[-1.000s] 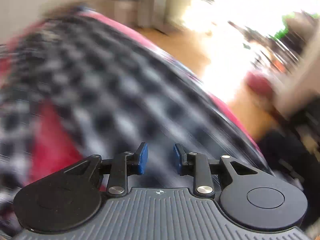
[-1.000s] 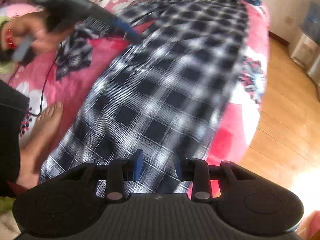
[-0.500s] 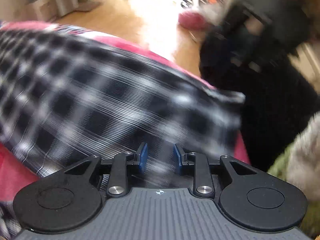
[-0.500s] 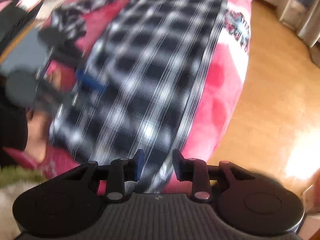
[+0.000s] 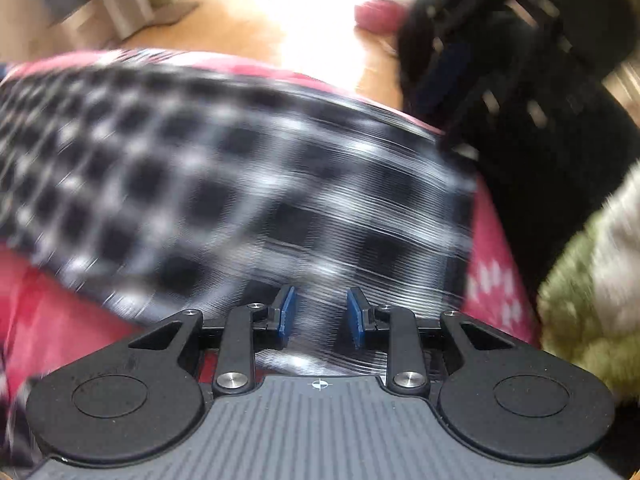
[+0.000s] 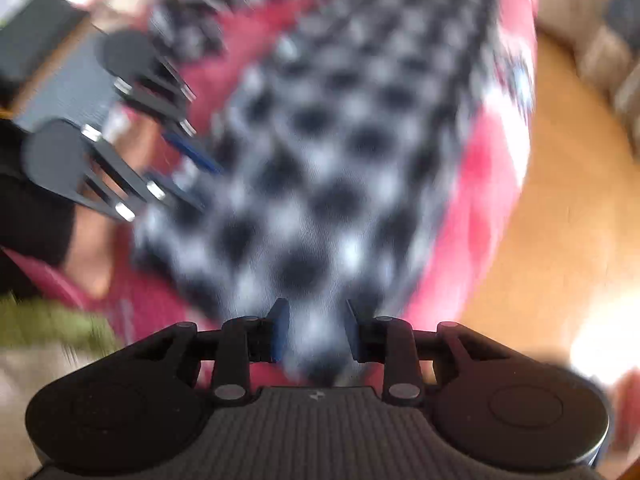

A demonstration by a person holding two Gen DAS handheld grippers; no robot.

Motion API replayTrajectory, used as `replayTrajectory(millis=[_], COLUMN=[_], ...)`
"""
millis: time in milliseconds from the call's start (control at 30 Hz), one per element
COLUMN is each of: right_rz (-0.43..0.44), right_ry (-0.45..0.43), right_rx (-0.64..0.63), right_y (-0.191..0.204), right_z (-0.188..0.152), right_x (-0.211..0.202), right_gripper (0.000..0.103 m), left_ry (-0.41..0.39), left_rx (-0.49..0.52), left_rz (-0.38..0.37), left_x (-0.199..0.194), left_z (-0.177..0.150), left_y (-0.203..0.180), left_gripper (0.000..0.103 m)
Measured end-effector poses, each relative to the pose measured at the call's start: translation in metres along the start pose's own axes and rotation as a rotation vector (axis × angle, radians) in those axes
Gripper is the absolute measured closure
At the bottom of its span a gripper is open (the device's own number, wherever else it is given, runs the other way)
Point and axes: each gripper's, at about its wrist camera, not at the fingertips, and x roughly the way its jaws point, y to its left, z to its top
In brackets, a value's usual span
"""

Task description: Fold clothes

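Left wrist view: the left gripper [image 5: 320, 312] hangs over the near end of the black-and-white checked garment [image 5: 248, 184], spread on the red bed cover [image 5: 60, 320]; its fingers stand apart, pinching nothing.

Right wrist view: the right gripper [image 6: 312, 330], fingers likewise parted and empty, aims at the same hem, probably so both corners lift together.

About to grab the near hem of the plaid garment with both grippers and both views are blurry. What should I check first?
1. Plaid garment spread flat on the red bedspread: ok.
2. Left gripper jaws apart, nothing pinched: ok.
3. Right gripper jaws apart, nothing pinched: ok.
4. Both grippers over the near hem: ok.
5. Hem lying as a single layer: cannot tell, blurred.
6. Grippers clear of each other: ok.
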Motion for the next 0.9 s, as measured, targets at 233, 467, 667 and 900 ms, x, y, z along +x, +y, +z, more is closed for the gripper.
replayTrajectory(millis=[233,467,667,900], right_rz=[0.05,0.099,0.129,0.212], right_ry=[-0.034,-0.025,-0.124,-0.034], right_rx=[-0.372,-0.476,-0.507,-0.719], right_y=[0.078,0.082,0.099,0.13], right_z=[0.0,-0.009,0.019,-0.008], right_x=[0.064,0.04,0.06,0.063], right_gripper=[0.081,0.09,0.09,0.09], left_ry=[0.098,0.069,0.048,-0.002], left_rx=[-0.135,-0.222,-0.254,-0.331], left_rz=[0.113,0.131,0.139,0.132], left_x=[0.018,0.012,0.005,-0.017], left_z=[-0.01,-0.023,-0.023,-0.038], left_y=[0.015,0.03,0.043,0.051], left_gripper=[0.075,0.075,0.075,0.075])
